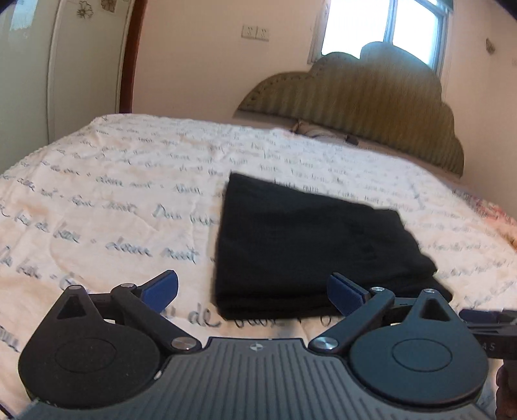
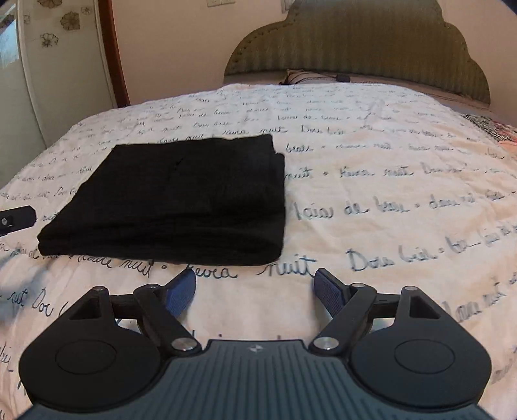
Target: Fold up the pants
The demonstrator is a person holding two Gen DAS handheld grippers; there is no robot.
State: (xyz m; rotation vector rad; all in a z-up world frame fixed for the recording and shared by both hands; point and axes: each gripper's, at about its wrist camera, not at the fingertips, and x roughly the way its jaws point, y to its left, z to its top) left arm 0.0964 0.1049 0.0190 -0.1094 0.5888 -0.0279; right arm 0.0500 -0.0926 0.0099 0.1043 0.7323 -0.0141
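Note:
The black pants [image 1: 303, 245] lie folded into a flat rectangular stack on the cream bedspread [image 1: 106, 206] with script writing. In the right wrist view the pants [image 2: 181, 197] sit left of centre on the bedspread [image 2: 387, 181]. My left gripper [image 1: 253, 292] is open and empty, hovering just in front of the stack's near edge. My right gripper [image 2: 255, 290] is open and empty, in front of the stack's near right corner and apart from it. A piece of the left gripper [image 2: 16, 218] shows at the left edge.
A padded olive headboard [image 2: 355, 45] stands at the far end of the bed, with a pillow [image 2: 303, 77] below it. A white wardrobe [image 1: 64, 64] stands to the left. A window [image 1: 387, 29] is behind the headboard. A patterned cloth [image 2: 494, 127] lies at the bed's right edge.

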